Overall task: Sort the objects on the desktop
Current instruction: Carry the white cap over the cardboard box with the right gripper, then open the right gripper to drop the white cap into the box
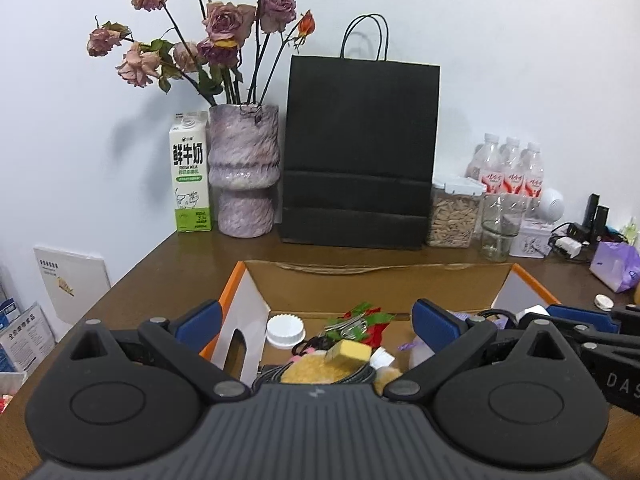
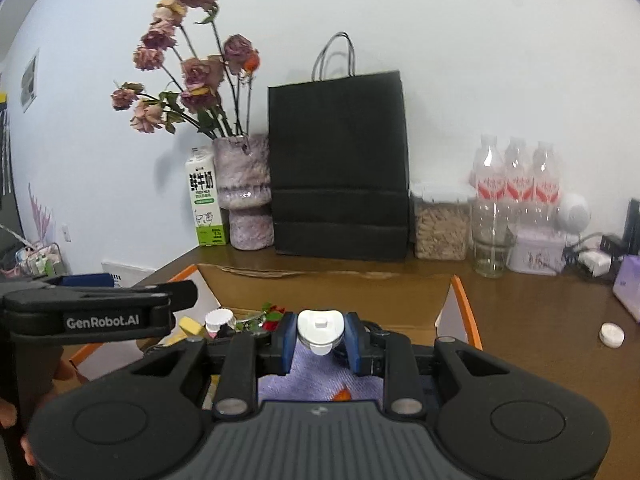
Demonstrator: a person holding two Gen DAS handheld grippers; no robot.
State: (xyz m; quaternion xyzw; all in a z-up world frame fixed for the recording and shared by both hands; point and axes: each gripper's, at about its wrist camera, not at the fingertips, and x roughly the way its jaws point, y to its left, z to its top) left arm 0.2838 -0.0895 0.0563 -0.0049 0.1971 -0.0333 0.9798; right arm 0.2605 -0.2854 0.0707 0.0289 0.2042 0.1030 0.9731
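Right wrist alone shows claw (image 2: pixel 320 338) gripping (firmly) white cap (image 2: pixel 320 330).

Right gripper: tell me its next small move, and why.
Probably carry the small white object clear of the cardboard box toward the bare desk on its right. The right gripper is shut on it above the cluttered box, and the left gripper stands open with nothing between its pads.

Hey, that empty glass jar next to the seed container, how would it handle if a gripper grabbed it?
The glass jar looks smooth and clear, so probably slippery and breakable. It stands upright and tall, crowded by the seed container and bottles, so a sideways nudge might tip it.
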